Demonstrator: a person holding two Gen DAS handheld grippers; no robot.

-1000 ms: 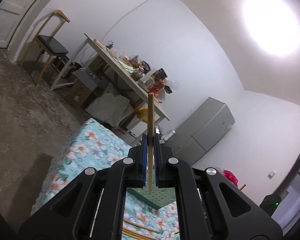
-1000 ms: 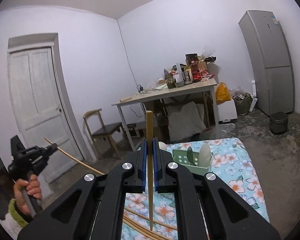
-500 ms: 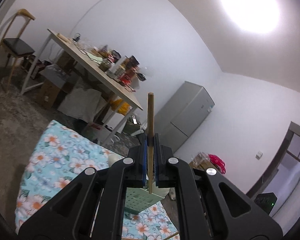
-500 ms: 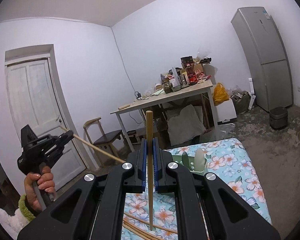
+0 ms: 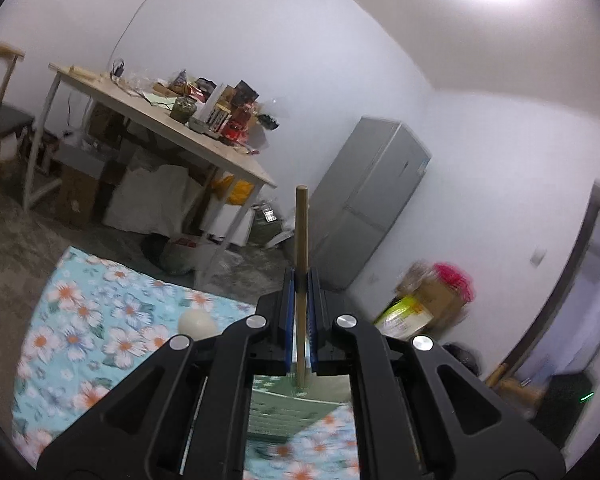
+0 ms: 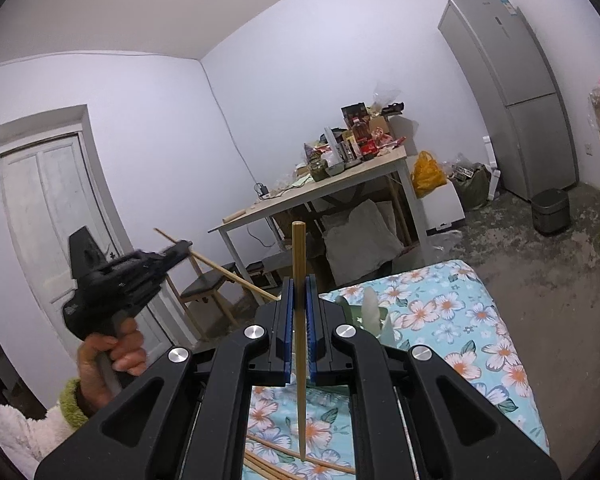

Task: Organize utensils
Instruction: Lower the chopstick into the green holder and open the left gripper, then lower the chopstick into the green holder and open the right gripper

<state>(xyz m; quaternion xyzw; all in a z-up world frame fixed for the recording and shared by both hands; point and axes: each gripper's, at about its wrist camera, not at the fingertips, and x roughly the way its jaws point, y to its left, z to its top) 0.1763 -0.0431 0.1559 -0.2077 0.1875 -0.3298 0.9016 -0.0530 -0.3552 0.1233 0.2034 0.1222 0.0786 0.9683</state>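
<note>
My left gripper (image 5: pixel 300 280) is shut on a wooden chopstick (image 5: pixel 301 232) that stands upright between its blue pads. Its lower tip hangs over a green slotted utensil holder (image 5: pixel 284 412) on the floral cloth. My right gripper (image 6: pixel 299 288) is shut on another wooden chopstick (image 6: pixel 299 264), held upright above the table. The left gripper (image 6: pixel 176 249) also shows at the left of the right wrist view, raised in a hand, its chopstick (image 6: pixel 228 271) slanting down toward the holder (image 6: pixel 350 312). Loose chopsticks (image 6: pixel 276 460) lie on the cloth below the right gripper.
The table has a blue floral cloth (image 6: pixel 452 320). A white egg-shaped object (image 5: pixel 197 323) lies on it left of the holder. Pale spoons (image 6: pixel 370 308) stand in the holder. Behind are a cluttered desk (image 6: pixel 332 184), a chair (image 6: pixel 208 284), a fridge (image 6: pixel 512 92) and a door (image 6: pixel 48 216).
The left gripper has swung right and tilted down with its chopstick, moving closer to the holder. The right gripper has shifted slightly, still holding its chopstick.
</note>
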